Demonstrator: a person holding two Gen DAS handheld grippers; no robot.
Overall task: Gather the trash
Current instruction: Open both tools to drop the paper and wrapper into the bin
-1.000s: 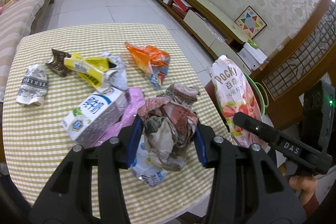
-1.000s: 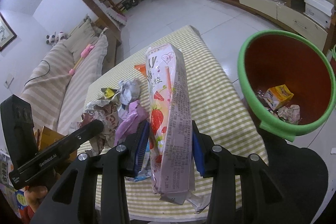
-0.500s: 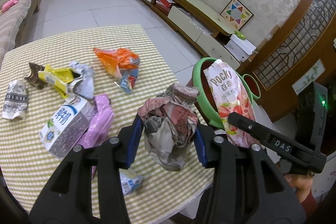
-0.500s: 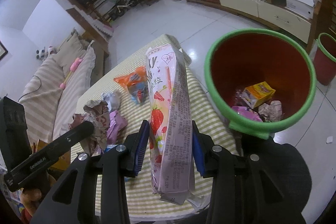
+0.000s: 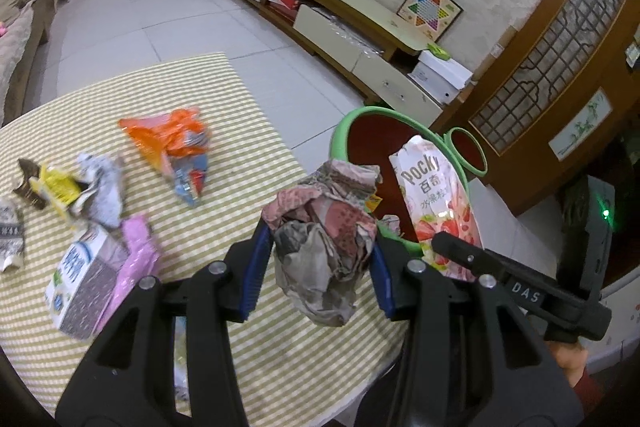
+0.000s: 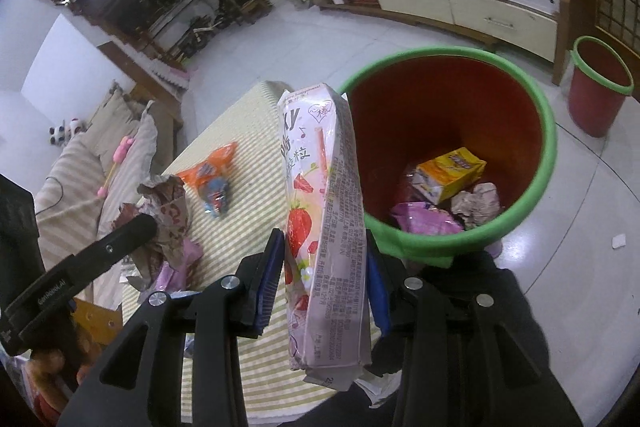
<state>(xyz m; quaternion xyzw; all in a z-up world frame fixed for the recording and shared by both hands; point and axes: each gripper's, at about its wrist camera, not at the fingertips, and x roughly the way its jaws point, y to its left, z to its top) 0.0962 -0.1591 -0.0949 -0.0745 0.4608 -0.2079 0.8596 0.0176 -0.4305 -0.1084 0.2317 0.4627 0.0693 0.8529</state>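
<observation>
Your right gripper (image 6: 325, 281) grips the upright pink Pocky box (image 6: 325, 223) beside the green-rimmed red bin (image 6: 448, 155) — nearer than your left gripper (image 5: 316, 269), clenched on crumpled paper (image 5: 326, 239).

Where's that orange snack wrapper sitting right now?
The orange snack wrapper lies on the striped tablecloth, toward its far side, beyond the milk carton and left of the green-rimmed bin.

Green-rimmed red bin (image 6: 536, 163), green-checked tablecloth (image 5: 240, 131), pink Pocky box (image 6: 324, 219).
</observation>
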